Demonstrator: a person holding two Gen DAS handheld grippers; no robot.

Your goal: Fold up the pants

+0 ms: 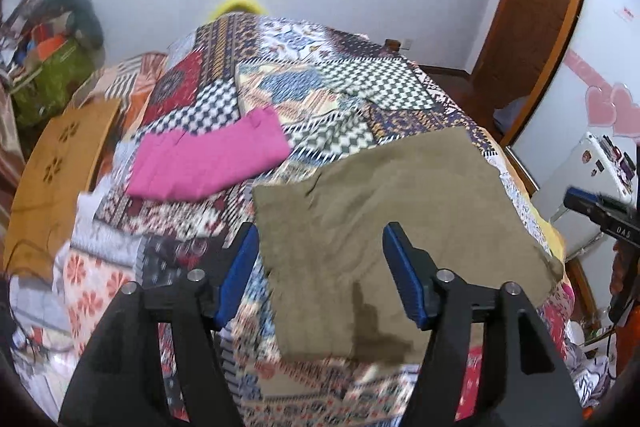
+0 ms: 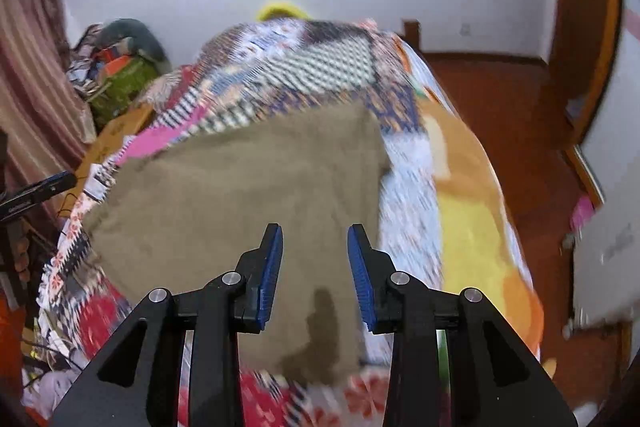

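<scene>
The olive-brown pants (image 1: 384, 227) lie folded into a rough square on the patchwork bedspread (image 1: 304, 79), with a darker patch near their front edge. My left gripper (image 1: 320, 247) is open above the pants' near left part, holding nothing. My right gripper (image 2: 315, 247) is open above the pants (image 2: 240, 199) near their front right, holding nothing. The right gripper's body also shows at the right edge of the left wrist view (image 1: 600, 211). The left gripper's tip shows at the left edge of the right wrist view (image 2: 40, 191).
A folded pink garment (image 1: 208, 159) lies on the bed left of the pants. A wooden board (image 1: 52, 179) stands at the bed's left side. Cluttered bags (image 1: 52, 67) sit by the far left wall. A yellow-orange blanket (image 2: 472, 227) hangs off the bed's right side. A white fridge (image 1: 588, 179) stands right.
</scene>
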